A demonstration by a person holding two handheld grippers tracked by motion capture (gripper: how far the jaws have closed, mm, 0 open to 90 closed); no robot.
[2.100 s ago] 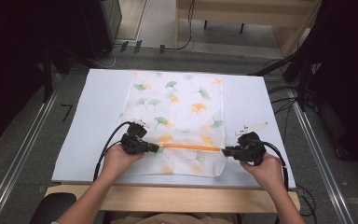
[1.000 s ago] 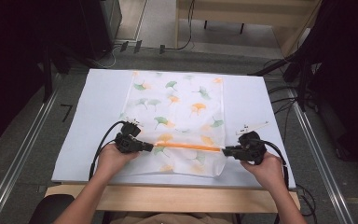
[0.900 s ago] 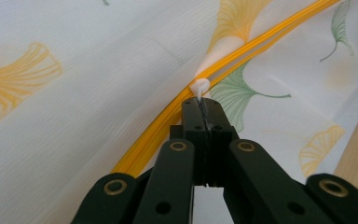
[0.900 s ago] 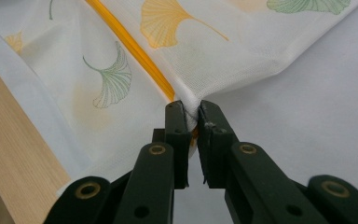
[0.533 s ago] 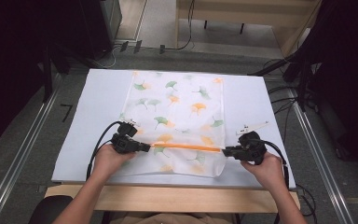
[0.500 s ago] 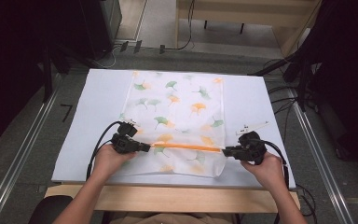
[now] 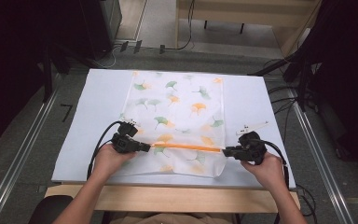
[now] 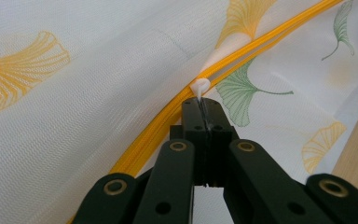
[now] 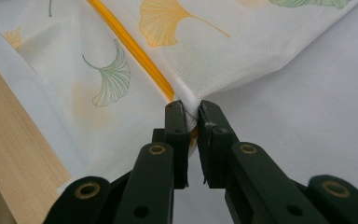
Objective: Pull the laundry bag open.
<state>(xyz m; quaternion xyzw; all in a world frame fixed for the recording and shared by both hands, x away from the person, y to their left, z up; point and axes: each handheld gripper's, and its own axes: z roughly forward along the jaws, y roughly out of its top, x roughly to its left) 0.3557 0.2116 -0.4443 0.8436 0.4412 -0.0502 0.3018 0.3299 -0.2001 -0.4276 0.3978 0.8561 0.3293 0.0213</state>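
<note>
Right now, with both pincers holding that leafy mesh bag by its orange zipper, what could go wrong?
The left gripper pinches only the small white zipper pull, right at the jaw tips; a tug could let it slip out. The right gripper clamps just the corner of the mesh bag at the end of the orange zipper; a strong pull might strain the thin fabric, or drag the bag toward the table's front edge.

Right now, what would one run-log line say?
left gripper: shut on zipper pull | right gripper: shut on mesh bag corner | orange zipper: taut
</note>
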